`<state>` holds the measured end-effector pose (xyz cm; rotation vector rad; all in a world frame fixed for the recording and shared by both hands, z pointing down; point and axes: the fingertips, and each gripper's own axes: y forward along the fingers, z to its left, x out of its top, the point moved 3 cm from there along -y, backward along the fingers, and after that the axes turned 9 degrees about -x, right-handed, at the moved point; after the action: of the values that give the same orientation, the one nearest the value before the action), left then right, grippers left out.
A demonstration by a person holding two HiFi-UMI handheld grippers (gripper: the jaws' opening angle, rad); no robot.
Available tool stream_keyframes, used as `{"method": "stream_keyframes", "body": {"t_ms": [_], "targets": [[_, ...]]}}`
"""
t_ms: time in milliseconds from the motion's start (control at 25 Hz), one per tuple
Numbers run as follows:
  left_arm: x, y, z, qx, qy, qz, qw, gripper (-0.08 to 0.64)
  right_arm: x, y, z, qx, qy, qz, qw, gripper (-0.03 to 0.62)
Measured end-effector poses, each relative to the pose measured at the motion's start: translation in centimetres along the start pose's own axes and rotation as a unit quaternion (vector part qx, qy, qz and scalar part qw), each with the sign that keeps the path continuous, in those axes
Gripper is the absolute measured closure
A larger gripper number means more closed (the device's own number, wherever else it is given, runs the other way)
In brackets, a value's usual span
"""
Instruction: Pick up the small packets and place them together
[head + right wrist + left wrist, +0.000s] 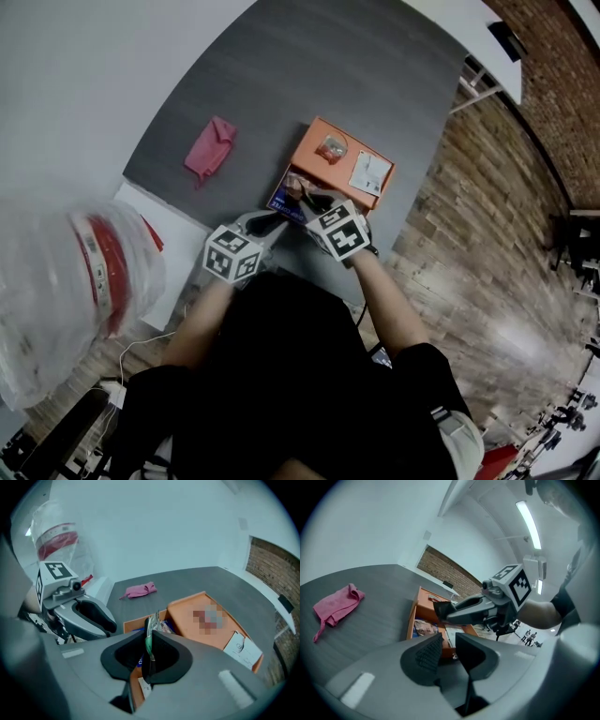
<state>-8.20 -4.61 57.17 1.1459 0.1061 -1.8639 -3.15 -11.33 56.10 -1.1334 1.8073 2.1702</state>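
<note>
An orange box (342, 159) lies on the grey table with its low tray (284, 194) open toward me. My right gripper (149, 641) is shut on a small clear packet (150, 629) with a green edge, held upright a little above the tray. In the head view the right gripper (302, 191) hangs over the tray's near end. More small packets (423, 628) lie in the tray, and another packet (331, 147) rests on the orange lid. My left gripper (449, 652) is open and empty, just short of the tray and left of the right gripper (474, 608).
A pink cloth (211, 146) lies on the grey table (375, 75) to the left of the box. A white card (370, 173) sits on the lid's right end. A clear plastic bag (89, 272) with red bands fills the near left, on a white board (173, 234).
</note>
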Motion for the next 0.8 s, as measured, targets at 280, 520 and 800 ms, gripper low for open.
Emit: {"method": "stream_keyframes", "body": {"t_ms": [280, 520, 800], "targets": [[1.4, 0.7, -0.3, 0.0, 0.001, -0.012, 0.9999, 0.474, 4.1, -3.8, -3.6, -0.042, -0.012, -0.067, 0.997, 0.546], [3.1, -0.1, 0.5, 0.009, 0.019, -0.016, 0.9996, 0.474, 6.2, -3.0, -7.2, -0.087, -0.026, -0.068, 0.994, 0.546], [4.5, -0.4, 2.3, 0.01, 0.028, -0.018, 0.9994, 0.474, 6.5, -0.7, -9.3, -0.123, -0.039, -0.047, 0.99, 0.546]]}}
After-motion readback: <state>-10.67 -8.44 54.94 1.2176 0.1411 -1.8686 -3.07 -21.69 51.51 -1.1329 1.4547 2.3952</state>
